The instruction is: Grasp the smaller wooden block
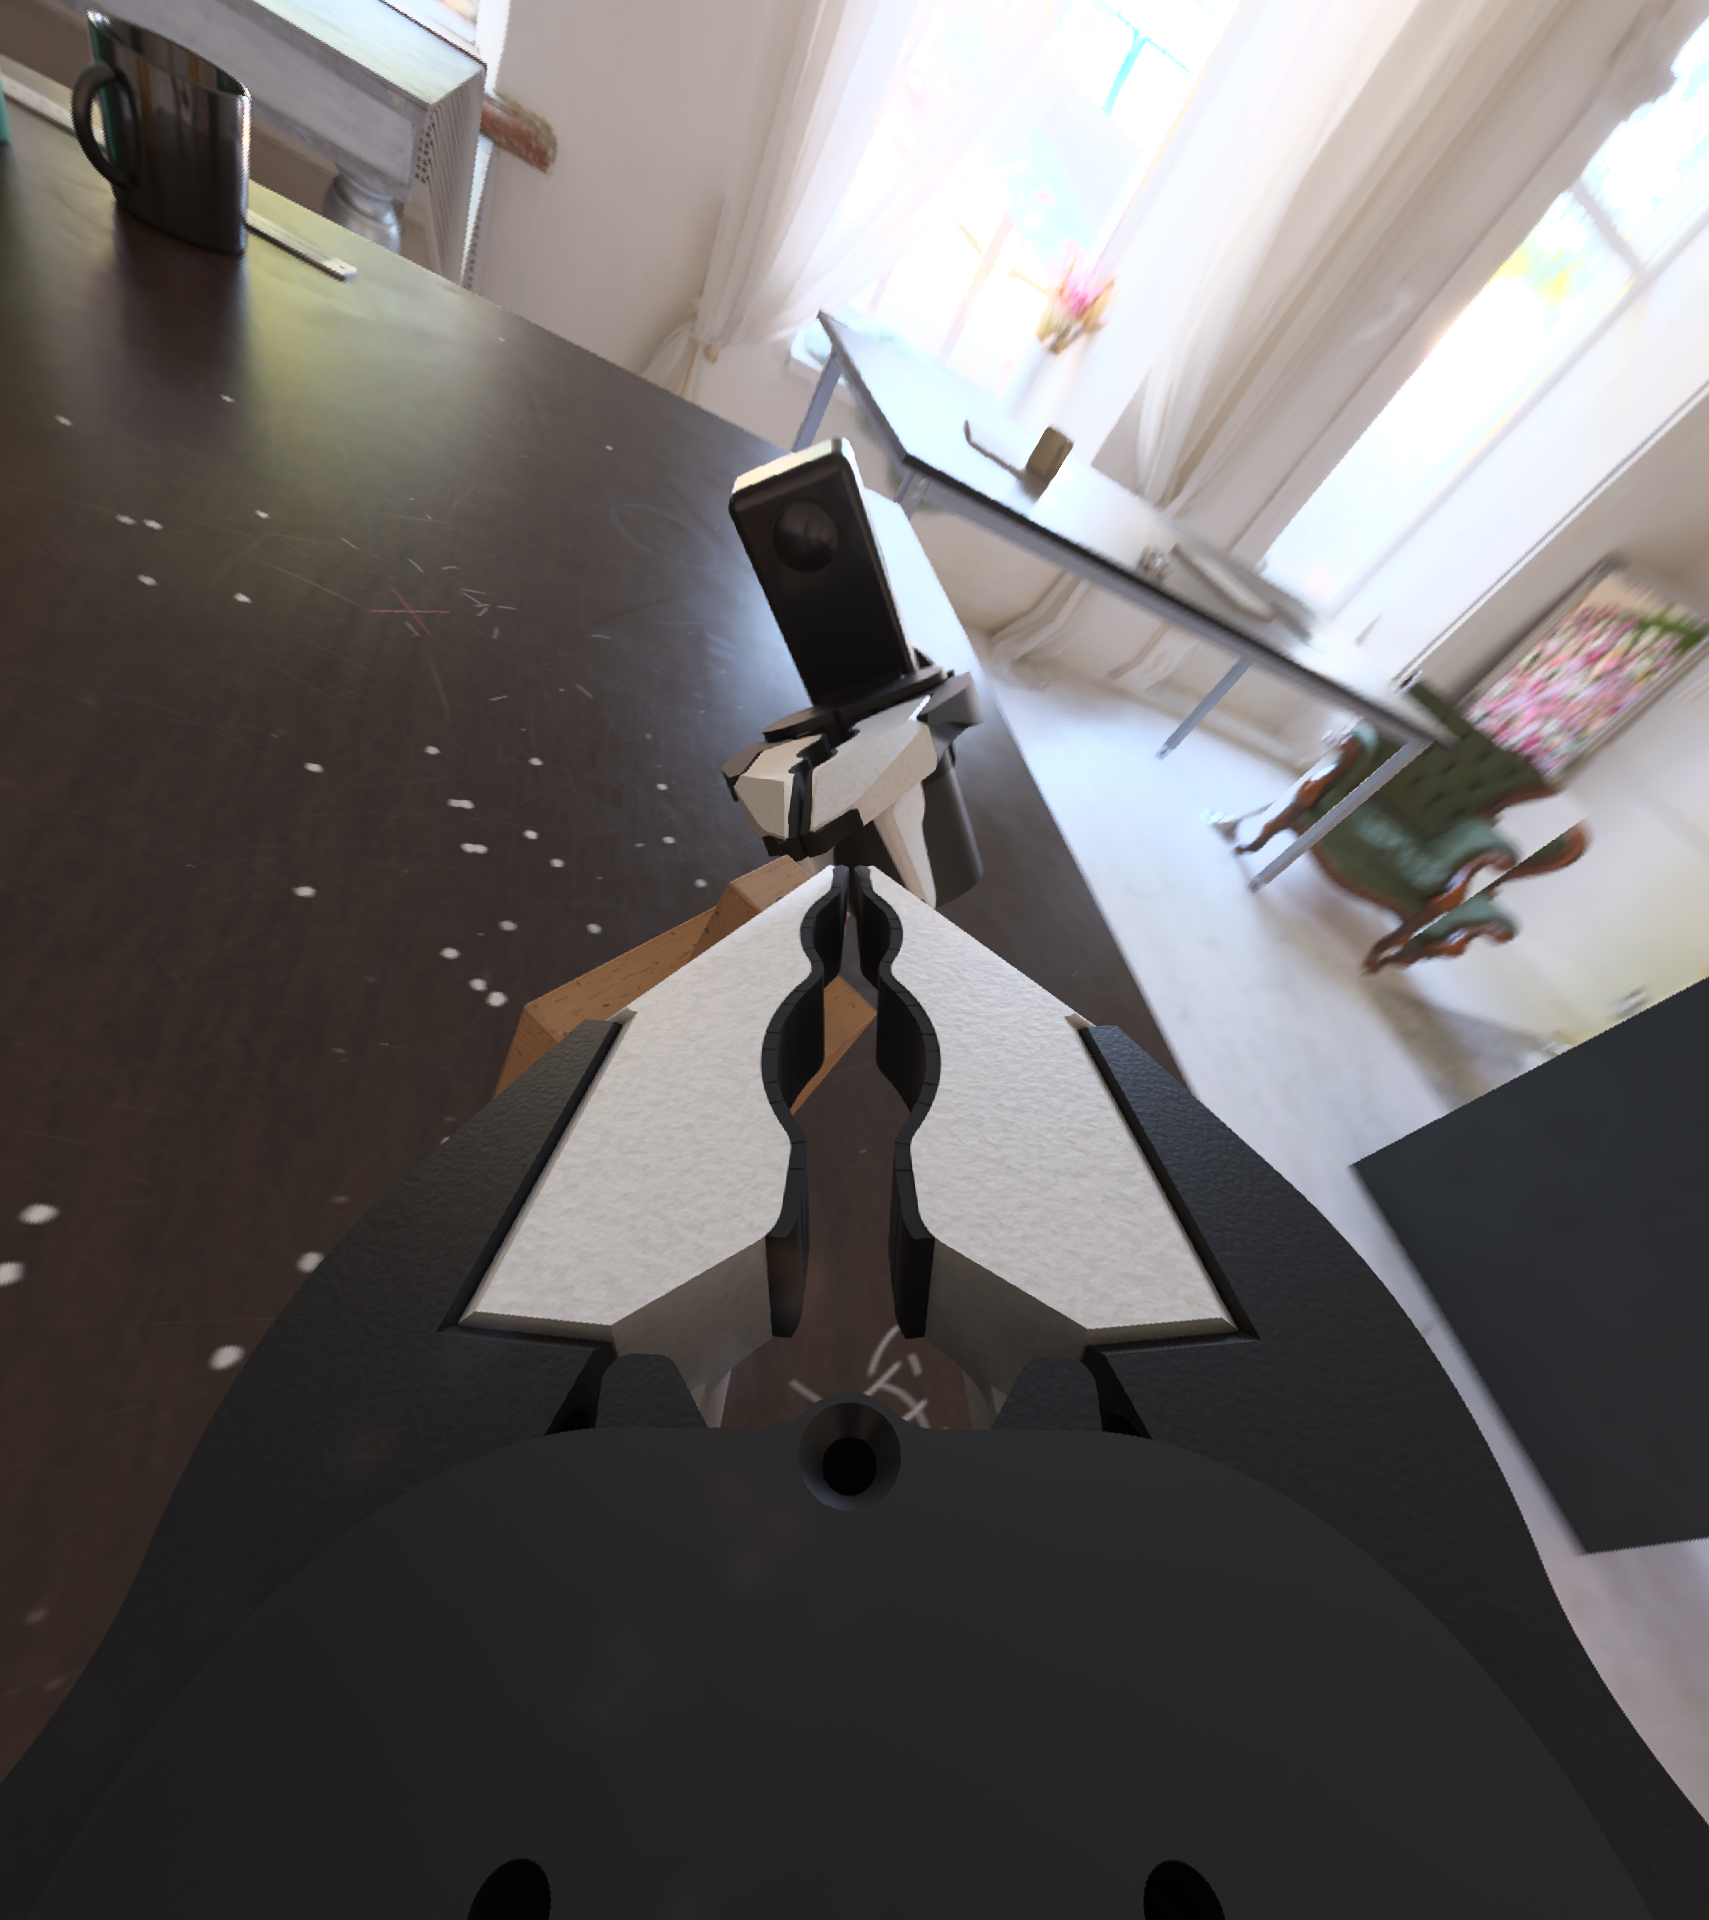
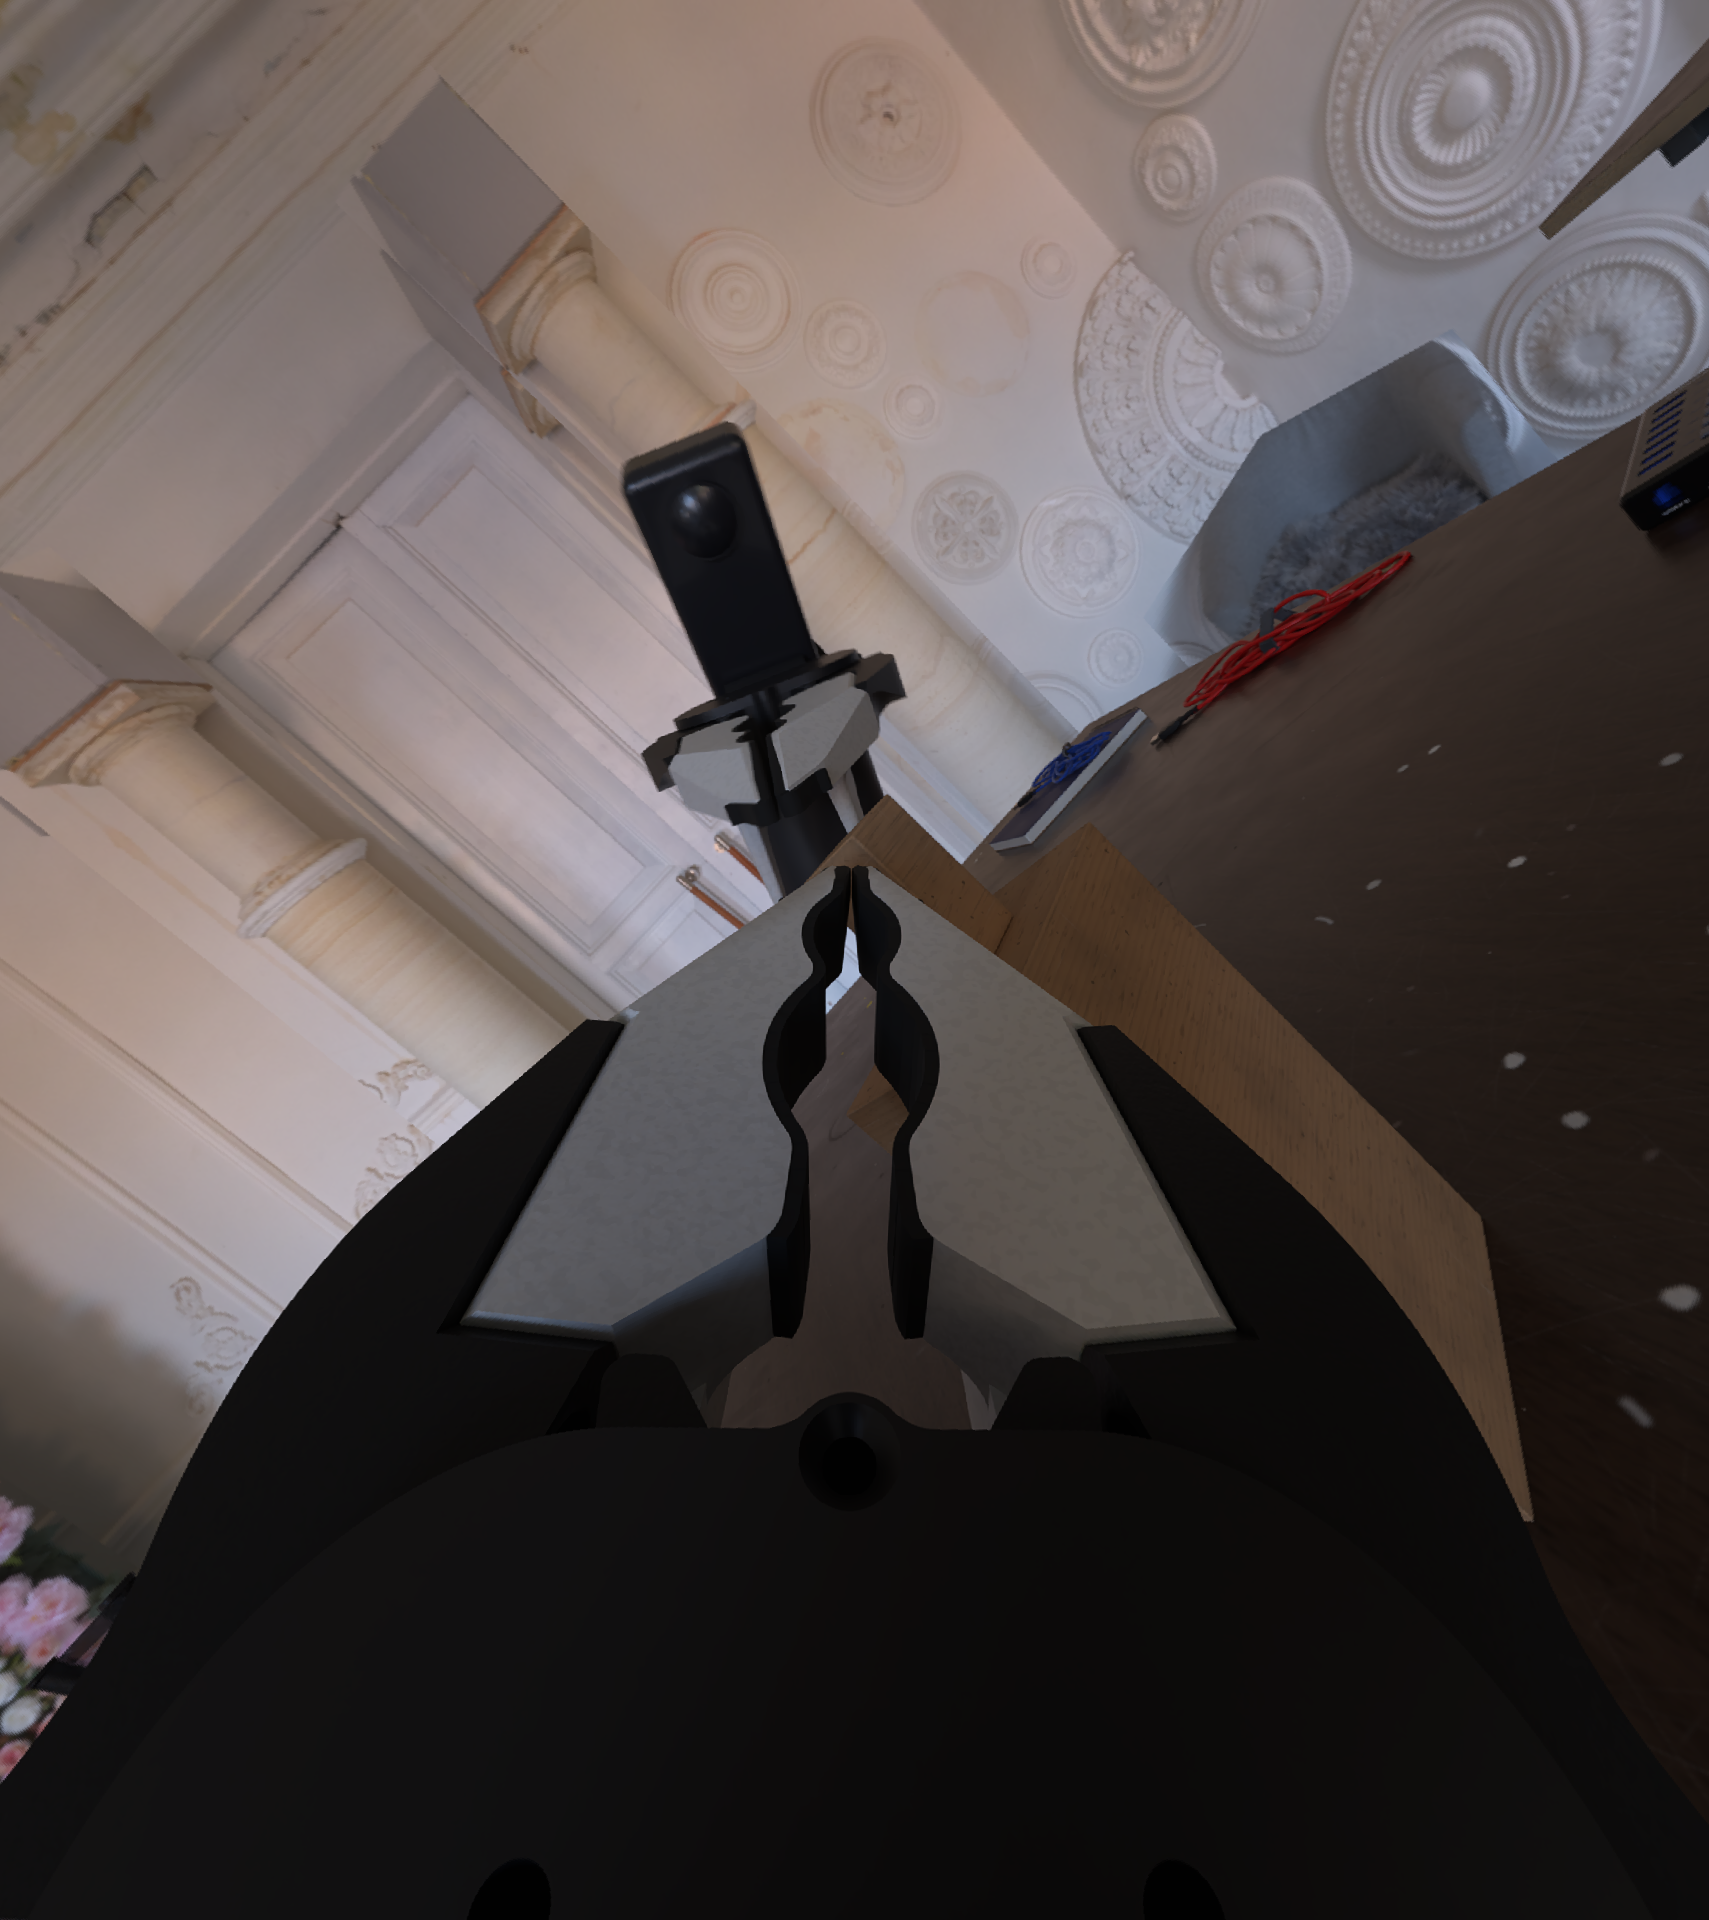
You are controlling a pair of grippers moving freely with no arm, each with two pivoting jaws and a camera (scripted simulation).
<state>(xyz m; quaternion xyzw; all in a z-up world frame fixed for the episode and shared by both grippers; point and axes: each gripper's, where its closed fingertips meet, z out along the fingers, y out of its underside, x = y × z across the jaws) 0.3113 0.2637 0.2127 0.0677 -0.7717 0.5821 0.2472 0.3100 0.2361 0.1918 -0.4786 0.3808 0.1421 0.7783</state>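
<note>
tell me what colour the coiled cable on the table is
Red cable, clearest in the right wrist view.

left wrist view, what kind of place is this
Probably a room in an old, grand house used as a workspace. A dark scratched table holds a black mug, tall curtained windows line the far wall, and a green armchair stands on the floor. The right wrist view shows plaster ceiling ornaments.

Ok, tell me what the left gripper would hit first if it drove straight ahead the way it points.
Most likely the wooden block: it lies right at the tips of the left gripper, whose jaws are shut. Just beyond stands the right gripper. How far apart they are cannot be told.
</note>
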